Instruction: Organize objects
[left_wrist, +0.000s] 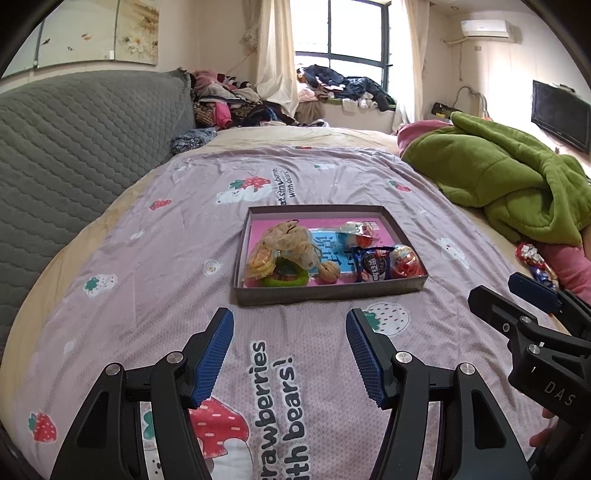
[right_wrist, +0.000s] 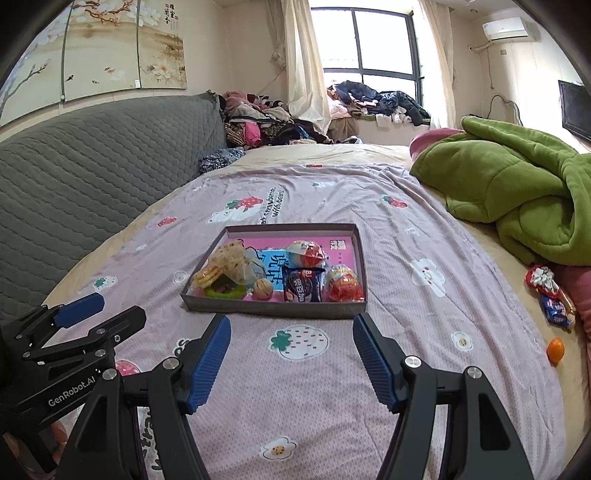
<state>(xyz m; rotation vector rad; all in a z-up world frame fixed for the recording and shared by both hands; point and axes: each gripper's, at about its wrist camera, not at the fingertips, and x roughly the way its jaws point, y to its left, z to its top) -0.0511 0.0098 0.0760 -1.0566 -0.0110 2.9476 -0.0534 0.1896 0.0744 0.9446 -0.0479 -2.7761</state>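
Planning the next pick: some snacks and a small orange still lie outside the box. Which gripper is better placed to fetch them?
Right gripper: open, empty, on the side of the orange and wrapped snacks; left gripper is farther.

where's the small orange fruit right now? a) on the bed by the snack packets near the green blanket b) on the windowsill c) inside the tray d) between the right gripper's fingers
a: the orange fruit lies on the bed just below the loose snack packets, near the green blanket and well outside the tray.
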